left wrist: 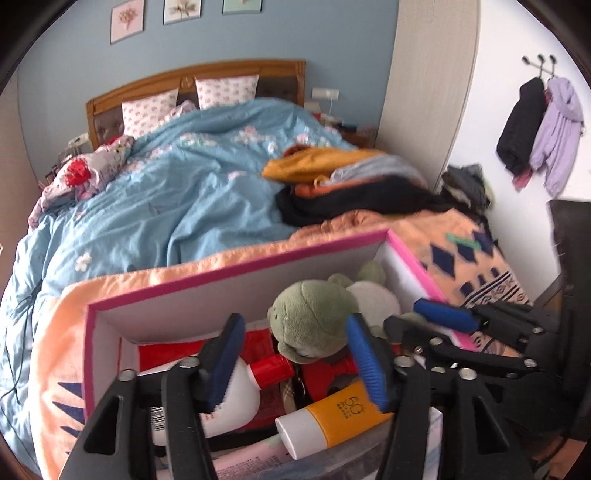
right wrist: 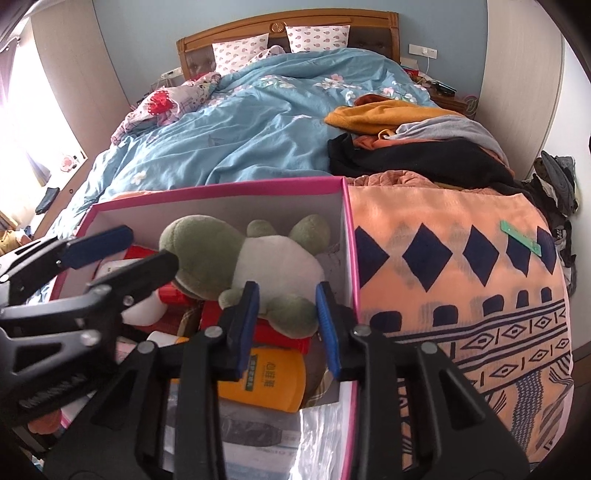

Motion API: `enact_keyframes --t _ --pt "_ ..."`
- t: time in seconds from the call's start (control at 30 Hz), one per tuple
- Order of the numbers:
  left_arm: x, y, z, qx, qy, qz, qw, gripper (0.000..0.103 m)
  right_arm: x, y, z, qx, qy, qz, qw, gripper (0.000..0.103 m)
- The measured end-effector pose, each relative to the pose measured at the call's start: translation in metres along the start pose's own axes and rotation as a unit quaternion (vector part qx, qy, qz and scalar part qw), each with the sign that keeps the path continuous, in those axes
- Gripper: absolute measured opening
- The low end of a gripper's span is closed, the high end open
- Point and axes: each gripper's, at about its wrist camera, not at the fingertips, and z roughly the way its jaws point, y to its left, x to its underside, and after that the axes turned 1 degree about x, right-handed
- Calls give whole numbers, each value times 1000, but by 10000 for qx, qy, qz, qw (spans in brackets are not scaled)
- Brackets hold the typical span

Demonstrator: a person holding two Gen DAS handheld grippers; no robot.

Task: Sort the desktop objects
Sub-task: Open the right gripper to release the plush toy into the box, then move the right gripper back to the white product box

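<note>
On the bed's foot edge, the pink-rimmed box (left wrist: 236,266) holds a white bottle (left wrist: 240,395), orange tube (left wrist: 340,413) and green plush toy (right wrist: 236,258). The left gripper (left wrist: 295,362) and right gripper (right wrist: 286,314) both hang open and empty above them. I judge any reach should drop straight between the walls; open blanket (right wrist: 461,295) lies rightward.

The plush toy (right wrist: 236,258) is matt, fuzzy green and white cloth. The pink-rimmed box (right wrist: 221,186) looks like matt cardboard. At six o'clock the orange tube (left wrist: 332,413) is smooth, glossy plastic. At twelve o'clock the headboard (right wrist: 288,22) is polished wood; the blue duvet (left wrist: 184,192) is creased cloth.
</note>
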Motion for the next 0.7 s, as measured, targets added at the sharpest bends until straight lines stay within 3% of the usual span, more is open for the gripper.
enact_keyframes --t 0.03,0.4,0.53,0.7 --pt "1 0 -6 -34 -79 1 10000 74 1 0 -2 -44 -11 19 10000 37" --pt "24 4 -67 -6 -426 -306 9986 83 18 4 -55 -760 -384 15 9964 56" --pt "51 1 -92 96 -387 -311 9987 83 34 4 -87 -1122 -533 8 9923 64" --pt "84 -4 -123 223 -337 -317 9987 83 66 -2 -116 -1479 -450 61 9880 66"
